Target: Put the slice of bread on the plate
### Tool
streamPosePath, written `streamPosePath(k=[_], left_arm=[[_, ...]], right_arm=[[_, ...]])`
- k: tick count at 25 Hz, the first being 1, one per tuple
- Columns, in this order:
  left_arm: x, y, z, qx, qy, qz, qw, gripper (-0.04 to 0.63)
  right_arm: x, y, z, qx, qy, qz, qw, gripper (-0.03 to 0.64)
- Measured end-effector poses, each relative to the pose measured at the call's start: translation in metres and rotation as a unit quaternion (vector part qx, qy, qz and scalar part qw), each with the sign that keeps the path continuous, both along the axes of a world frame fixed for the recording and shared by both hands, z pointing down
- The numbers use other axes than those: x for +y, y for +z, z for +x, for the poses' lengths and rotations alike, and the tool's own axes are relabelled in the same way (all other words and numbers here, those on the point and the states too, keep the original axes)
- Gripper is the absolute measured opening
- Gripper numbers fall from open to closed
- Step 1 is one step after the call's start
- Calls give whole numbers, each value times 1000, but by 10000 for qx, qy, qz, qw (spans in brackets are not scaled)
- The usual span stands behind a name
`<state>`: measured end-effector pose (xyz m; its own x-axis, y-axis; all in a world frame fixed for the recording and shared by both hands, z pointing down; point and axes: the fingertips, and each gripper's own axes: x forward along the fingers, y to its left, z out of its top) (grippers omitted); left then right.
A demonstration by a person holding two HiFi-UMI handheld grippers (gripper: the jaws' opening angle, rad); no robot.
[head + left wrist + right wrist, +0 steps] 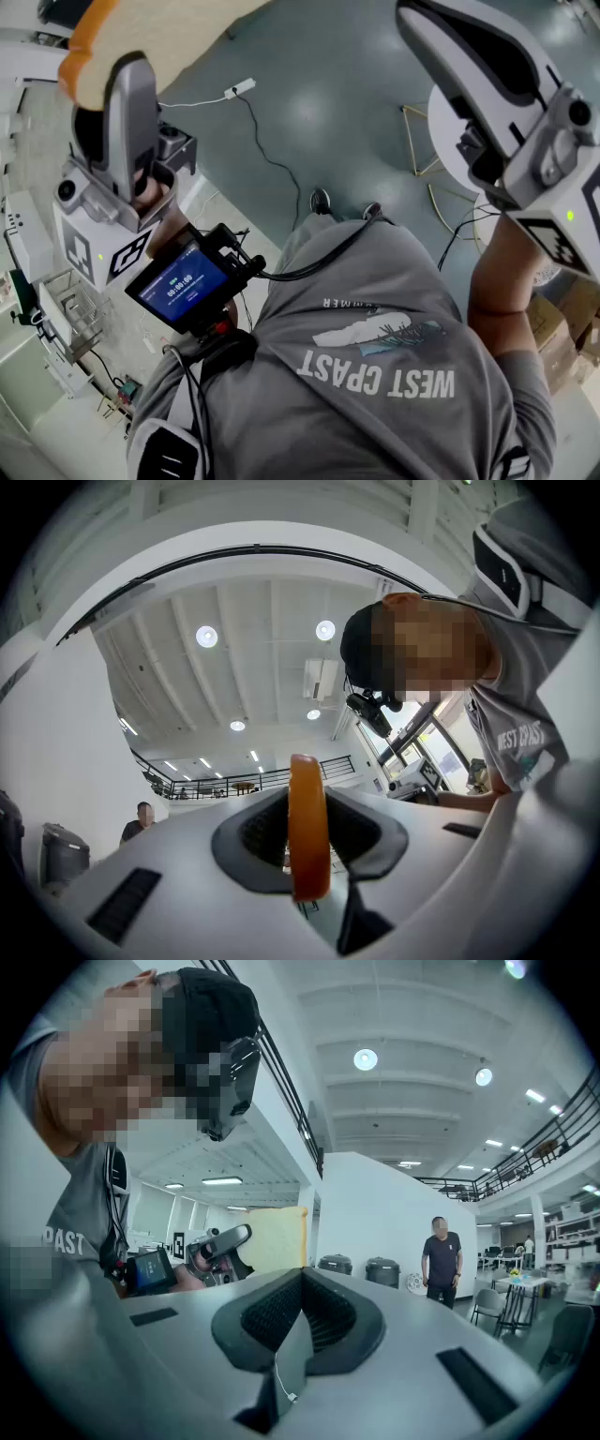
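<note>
Bread slice (308, 803) stands edge-on, clamped between the fingers of our left gripper (309, 850), most of it jutting past the fingertips; we judge that pinch across its faces keeps it from folding while carried. Our right gripper (298, 1307) has its fingers closed on nothing, held well apart from the slice. We see no plate in any view.

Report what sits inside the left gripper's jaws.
The slice of bread stands edge-on there, orange crust toward the camera, pinched by the left gripper. The pads cover its faces where they press, so those cannot be seen.
</note>
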<state>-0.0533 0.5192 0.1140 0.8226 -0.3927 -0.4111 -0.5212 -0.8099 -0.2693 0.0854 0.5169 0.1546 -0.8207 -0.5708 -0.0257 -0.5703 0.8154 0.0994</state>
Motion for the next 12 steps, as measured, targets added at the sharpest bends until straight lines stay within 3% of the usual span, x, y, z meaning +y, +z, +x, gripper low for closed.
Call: streamPosePath(k=[12], left_arm=[[0, 13, -3, 95, 178, -159, 9997, 97]], right_arm=[[3, 6, 2, -21, 165, 40, 9999, 5]])
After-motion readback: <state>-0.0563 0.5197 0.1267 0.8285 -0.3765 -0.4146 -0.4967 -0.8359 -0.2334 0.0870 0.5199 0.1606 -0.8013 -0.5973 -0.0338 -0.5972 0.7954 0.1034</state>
